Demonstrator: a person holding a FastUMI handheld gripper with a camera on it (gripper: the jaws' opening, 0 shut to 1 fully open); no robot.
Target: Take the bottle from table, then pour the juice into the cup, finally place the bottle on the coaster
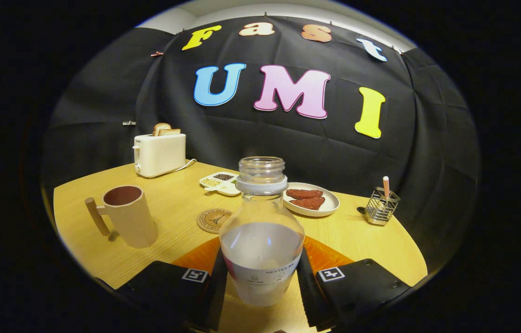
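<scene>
A clear bottle (262, 217) with an open neck stands upright between my fingers, roughly half full of pale juice and with a label low on its body. My gripper (261, 259) is shut on the bottle, one finger pressed against each side of its lower body. A beige cup (130, 216) with a wooden handle stands on the table ahead and to the left of the fingers. The round cork coaster (213, 220) lies just beyond the bottle, between it and the cup.
On the wooden table (172, 203) a cream toaster (159, 154) holding toast stands at the back left. A small divided snack dish (221, 181), a plate (332, 203) of reddish meat slices and a wire holder (381, 206) sit behind and to the right.
</scene>
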